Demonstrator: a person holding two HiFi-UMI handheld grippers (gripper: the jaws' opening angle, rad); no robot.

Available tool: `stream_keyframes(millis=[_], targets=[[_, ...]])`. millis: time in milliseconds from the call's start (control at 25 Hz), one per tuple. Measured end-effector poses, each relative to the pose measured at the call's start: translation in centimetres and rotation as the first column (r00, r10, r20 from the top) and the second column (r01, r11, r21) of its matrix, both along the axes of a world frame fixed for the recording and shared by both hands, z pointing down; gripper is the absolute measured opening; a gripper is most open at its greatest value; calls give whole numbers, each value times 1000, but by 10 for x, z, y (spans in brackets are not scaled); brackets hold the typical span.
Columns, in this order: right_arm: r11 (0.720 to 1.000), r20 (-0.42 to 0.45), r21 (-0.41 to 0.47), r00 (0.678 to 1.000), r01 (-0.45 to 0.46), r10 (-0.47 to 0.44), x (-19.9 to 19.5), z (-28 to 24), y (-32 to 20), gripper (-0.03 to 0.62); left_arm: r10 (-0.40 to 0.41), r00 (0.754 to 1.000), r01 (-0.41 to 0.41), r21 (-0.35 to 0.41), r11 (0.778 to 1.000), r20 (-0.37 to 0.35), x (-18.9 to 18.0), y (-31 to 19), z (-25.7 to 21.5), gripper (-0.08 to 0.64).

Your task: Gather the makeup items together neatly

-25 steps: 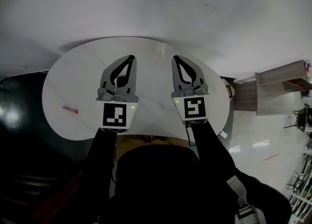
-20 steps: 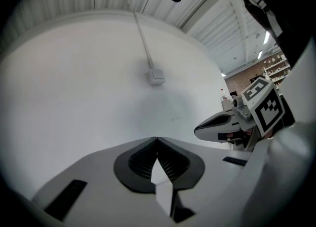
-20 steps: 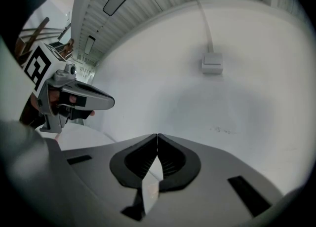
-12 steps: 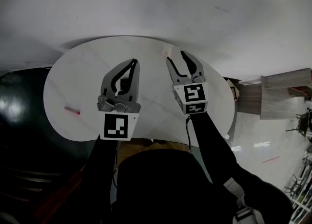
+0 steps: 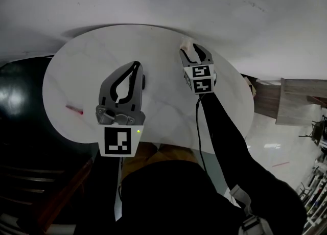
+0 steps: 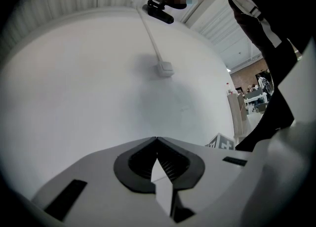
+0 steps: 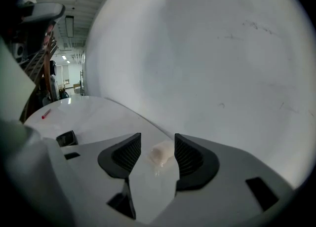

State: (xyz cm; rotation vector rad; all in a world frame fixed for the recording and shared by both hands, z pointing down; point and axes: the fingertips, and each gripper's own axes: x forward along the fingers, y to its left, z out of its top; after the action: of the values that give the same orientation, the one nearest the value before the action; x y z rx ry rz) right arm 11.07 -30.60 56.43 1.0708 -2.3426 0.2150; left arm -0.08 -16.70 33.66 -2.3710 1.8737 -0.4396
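While the right gripper [image 7: 157,141] had just been opening its jaws, a pale rounded makeup item [image 7: 162,153] lay between them, not gripped, at the table's [image 5: 92,60] one-o'clock rim. Judged: light, soft, likely squashable; best taken across its middle with mild pressure, minding the near edge. Left gripper [image 6: 157,142]: jaws clenched together, empty, over the table's middle. Thin red stick [image 5: 74,110]: nine o'clock, well apart; judged stiff, apt to roll.

A small lump [image 7: 162,153] sits between your right tongs [image 5: 189,51] at the bench's [image 5: 92,60] far right edge. A thin stick [image 5: 74,110] lies near the left edge.
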Motion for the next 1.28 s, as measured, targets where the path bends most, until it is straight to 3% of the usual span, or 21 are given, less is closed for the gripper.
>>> stream_keyframes(millis=[240, 280, 320, 480, 840, 1040, 1280], targets=[[997, -94, -72, 995, 18, -25, -5, 38, -4, 222, 11, 1000, -11, -28, 1000, 17, -6, 3, 11, 17], [996, -115, -87, 993, 9, -19, -2, 45, -4, 190, 9, 1000, -8, -31, 999, 12, -7, 3, 13, 17], [996, -134, -93, 991, 6, -18, -1, 50, -4, 94, 9, 1000, -8, -37, 999, 13, -8, 4, 14, 17], [998, -159, -55, 987, 21, -30, 0, 48, -4, 57, 14, 999, -12, -51, 999, 29, -13, 5, 18, 17], [1000, -87, -9, 996, 5, -6, 10, 8, 4, 54, 25, 1000, -25, -49, 999, 4, -4, 7, 21, 17], [1000, -32, -24, 999, 20, -20, 17, -17, 42, 54, 18, 997, -20, -40, 999, -71, 10, 13, 23, 17], [993, 14, -84, 996, 88, -88, 2, -22, 104, 54, 23, 997, -26, -37, 999, -71, 16, 21, 23, 17]])
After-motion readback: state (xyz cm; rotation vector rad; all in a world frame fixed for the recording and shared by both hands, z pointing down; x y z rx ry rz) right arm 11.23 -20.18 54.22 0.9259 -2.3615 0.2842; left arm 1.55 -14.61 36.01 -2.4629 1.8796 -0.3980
